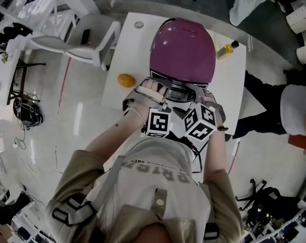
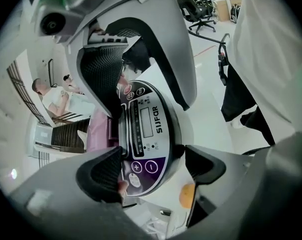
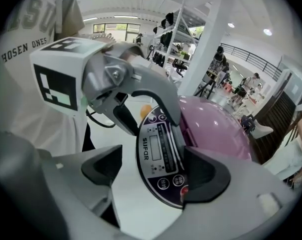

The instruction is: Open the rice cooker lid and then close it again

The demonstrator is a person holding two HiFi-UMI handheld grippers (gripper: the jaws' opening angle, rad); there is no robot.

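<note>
Hovering over the rice cooker's front edge, left tongs and right tongs stand open, empty.

The purple domed rice cooker stands on the white rectangular table. The small orange round fruit lies at its 8 o'clock and the yellow black-capped bottle at its 3 o'clock.

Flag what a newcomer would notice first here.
The glossy magenta rice cooker, closed, dominates the middle of the white table. The left gripper and right gripper hover at its front control panel, jaws apart, gripping nothing. In the head view an orange fruit lies left of the cooker, and a yellow bottle sits to its right.
</note>
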